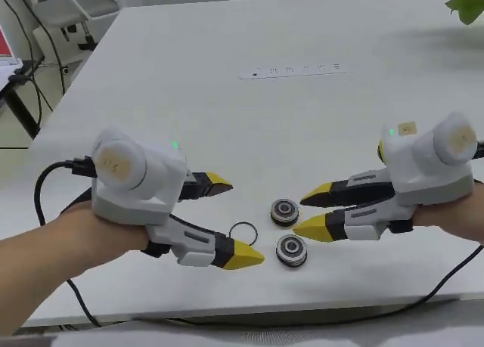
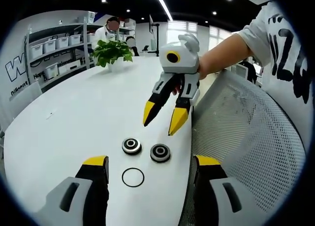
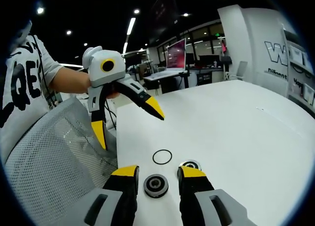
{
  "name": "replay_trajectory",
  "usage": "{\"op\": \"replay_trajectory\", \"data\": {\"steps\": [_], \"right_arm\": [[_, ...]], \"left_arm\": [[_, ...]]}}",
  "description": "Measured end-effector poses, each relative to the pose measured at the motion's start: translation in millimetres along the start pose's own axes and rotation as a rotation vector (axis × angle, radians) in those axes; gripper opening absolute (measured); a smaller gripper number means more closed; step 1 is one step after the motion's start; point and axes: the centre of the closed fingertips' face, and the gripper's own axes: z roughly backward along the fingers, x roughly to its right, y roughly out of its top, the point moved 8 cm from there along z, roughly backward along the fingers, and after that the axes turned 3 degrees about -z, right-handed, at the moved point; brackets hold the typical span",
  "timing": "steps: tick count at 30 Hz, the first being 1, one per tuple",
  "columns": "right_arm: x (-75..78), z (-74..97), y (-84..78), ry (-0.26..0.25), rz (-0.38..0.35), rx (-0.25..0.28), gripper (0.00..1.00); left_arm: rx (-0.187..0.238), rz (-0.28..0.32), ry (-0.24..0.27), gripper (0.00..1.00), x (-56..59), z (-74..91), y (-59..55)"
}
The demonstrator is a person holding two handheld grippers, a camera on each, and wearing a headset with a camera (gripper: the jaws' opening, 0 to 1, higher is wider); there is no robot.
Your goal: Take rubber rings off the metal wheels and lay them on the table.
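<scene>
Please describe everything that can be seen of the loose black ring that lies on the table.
The ring is a thin black loop, rubber by its look, evenly round and not stretched. It lies flat on the white table near the front edge, and bare tabletop shows through it. The metal wheels sit close beside it without touching it. The ring lies just ahead of the open left claw, between its two jaws. Neither jaw appears to touch it.
</scene>
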Motion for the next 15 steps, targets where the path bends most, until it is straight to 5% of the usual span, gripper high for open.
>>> {"op": "replay_trajectory", "data": {"steps": [15], "right_arm": [[2.3, -4.0, -17.2, 0.014, 0.04, -0.079, 0.31]], "left_arm": [[-0.035, -0.004, -0.056, 0.59, 1.4, -21.1, -2.3]]}}
